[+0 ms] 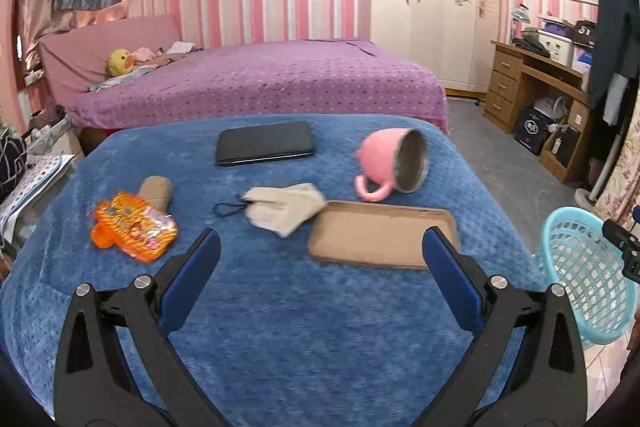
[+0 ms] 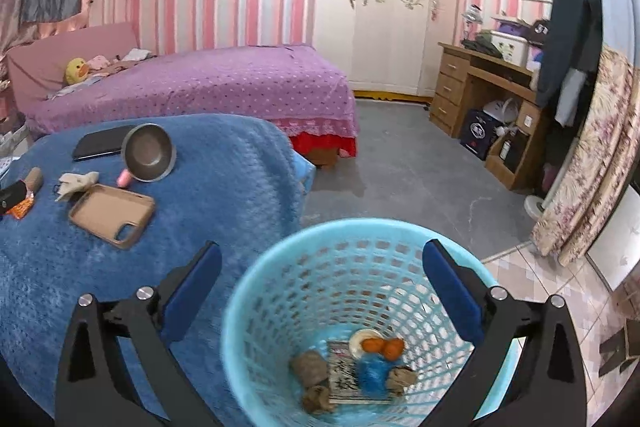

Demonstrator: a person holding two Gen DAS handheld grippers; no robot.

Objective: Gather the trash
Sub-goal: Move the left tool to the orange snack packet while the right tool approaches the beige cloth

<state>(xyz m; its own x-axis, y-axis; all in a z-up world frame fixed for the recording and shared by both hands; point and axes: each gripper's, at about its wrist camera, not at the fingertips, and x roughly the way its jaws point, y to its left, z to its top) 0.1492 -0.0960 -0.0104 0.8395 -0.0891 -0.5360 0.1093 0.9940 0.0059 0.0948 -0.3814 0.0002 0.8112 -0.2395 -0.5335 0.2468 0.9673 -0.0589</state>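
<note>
On the blue blanket (image 1: pixel 280 307) lie an orange snack wrapper (image 1: pixel 136 227), a cardboard tube (image 1: pixel 158 191) behind it, and a crumpled beige cloth (image 1: pixel 284 207) with a black loop. My left gripper (image 1: pixel 320 247) is open and empty, hovering above the blanket short of these. My right gripper (image 2: pixel 320 259) is open and empty above the light blue basket (image 2: pixel 256 291), which holds orange peel, paper and brown scraps. The wrapper (image 2: pixel 22 207), tube (image 2: pixel 34 179) and cloth (image 2: pixel 76 183) also show in the right wrist view.
A tan phone case (image 1: pixel 380 239), a tipped pink mug (image 1: pixel 392 163) and a black phone (image 1: pixel 264 143) lie on the blanket. The basket (image 1: pixel 588 279) stands off the table's right edge. A purple bed (image 1: pixel 260 79) is behind, a wooden desk (image 1: pixel 532 91) at right.
</note>
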